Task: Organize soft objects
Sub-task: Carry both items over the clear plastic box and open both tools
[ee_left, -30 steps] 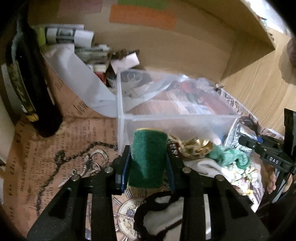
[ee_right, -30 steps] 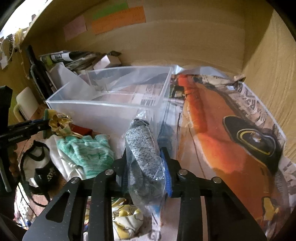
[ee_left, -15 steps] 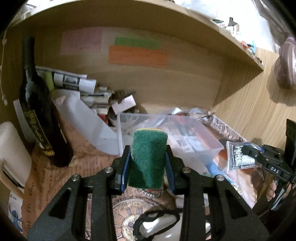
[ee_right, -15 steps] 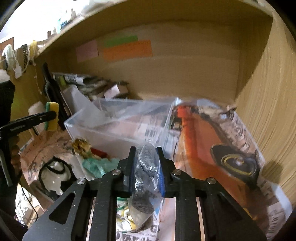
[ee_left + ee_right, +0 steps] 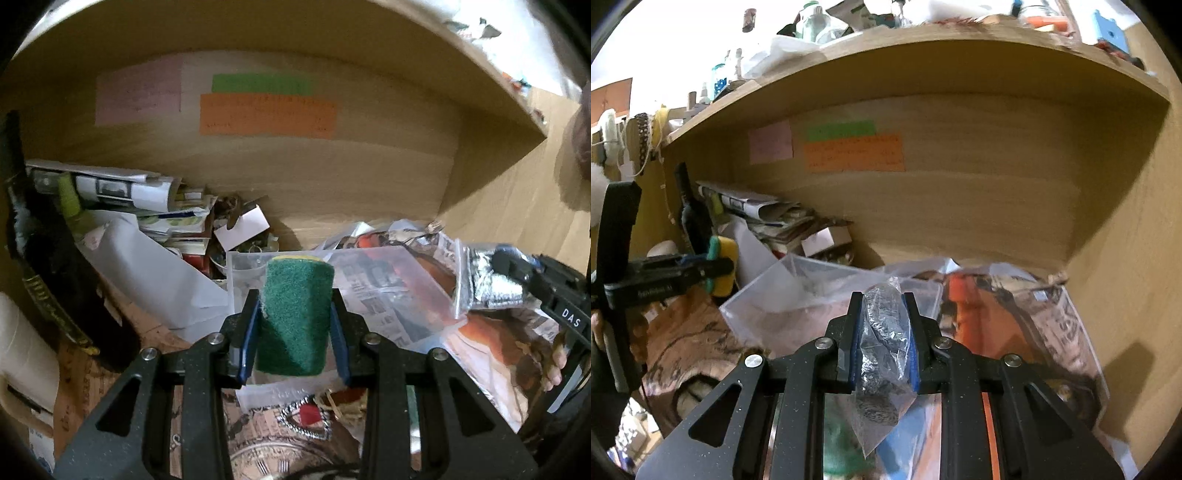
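Sponge (image 5: pixel 293 317), green scouring face toward the camera with a yellow edge on top, clamped upright between the blue pads of the left gripper (image 5: pixel 293 321), held in the air in front of the clear bin (image 5: pixel 388 280). From the right wrist view, same sponge (image 5: pixel 720 267) seen side-on, yellow and green, left of the bin (image 5: pixel 798 295).

Bagged grey scourer (image 5: pixel 884 332) pinched in the right gripper (image 5: pixel 882 332), plastic hanging below the fingers, raised near the bin's right corner. In the left wrist view, same bag (image 5: pixel 487 280) at right, above the orange car poster (image 5: pixel 491 350).

Dark bottle (image 5: pixel 55 288) standing at left, papers (image 5: pixel 122 188) stacked behind. Pink, green and orange notes (image 5: pixel 266 114) stuck on the back wall.
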Tool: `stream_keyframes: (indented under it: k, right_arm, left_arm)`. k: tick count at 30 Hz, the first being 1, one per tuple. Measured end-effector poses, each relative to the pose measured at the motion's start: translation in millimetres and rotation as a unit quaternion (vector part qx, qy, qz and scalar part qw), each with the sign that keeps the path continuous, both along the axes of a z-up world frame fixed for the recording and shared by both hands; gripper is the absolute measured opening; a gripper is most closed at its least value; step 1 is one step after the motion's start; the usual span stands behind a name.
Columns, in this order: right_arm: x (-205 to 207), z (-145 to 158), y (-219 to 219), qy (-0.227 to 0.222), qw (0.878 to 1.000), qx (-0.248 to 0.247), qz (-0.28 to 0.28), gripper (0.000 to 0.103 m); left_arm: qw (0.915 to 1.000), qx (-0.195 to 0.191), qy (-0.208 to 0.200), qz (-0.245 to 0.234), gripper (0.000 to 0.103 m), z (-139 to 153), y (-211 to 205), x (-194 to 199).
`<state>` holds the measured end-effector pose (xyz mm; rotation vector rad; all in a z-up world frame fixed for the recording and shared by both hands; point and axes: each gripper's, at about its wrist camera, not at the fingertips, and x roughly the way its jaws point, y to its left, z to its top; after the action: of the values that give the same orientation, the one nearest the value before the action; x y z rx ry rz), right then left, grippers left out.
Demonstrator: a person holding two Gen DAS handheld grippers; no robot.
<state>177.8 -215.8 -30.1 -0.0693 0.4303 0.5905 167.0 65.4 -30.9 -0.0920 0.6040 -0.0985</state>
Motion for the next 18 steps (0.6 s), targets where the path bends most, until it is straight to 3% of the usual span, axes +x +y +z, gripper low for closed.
stream_keyframes:
  k: [10,18]
  right_arm:
    - [44.8,-19.3,45.2,0.034,0.998,-0.039,0.023,0.018]
    - [72.3,-48.3,67.7,0.092,0.991,-0.078,0.050,0.018]
  left_arm:
    - [0.9976,0.018,0.065,-0.011,0.034,-30.9,-8.0,50.2]
    - [0.9942,0.035,0.099,-0.023,0.034,-55.0,-21.6,68.0]
